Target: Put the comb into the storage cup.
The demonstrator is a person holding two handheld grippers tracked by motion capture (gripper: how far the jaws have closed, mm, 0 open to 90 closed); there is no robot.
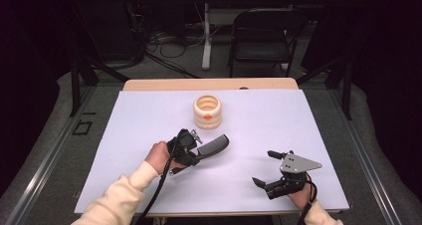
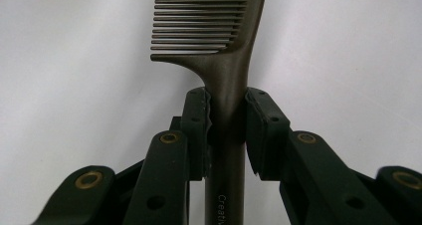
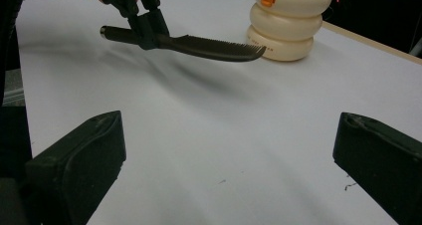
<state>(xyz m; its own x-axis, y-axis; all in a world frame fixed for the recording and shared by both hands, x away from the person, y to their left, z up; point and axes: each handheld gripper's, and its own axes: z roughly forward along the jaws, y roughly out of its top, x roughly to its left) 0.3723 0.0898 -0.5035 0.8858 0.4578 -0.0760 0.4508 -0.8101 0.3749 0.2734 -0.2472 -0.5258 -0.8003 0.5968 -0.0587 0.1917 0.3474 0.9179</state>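
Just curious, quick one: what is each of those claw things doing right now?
Left gripper: closed on the dark comb, held by its handle.
Right gripper: open, holding nothing.

Left gripper [image 3: 144, 28] clamps comb [image 3: 199, 46] above table, near holder [image 3: 289, 23].

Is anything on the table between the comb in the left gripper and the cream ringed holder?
Nothing visible. The left gripper holds the comb above the white mat, and the stretch to the cream holder is bare.
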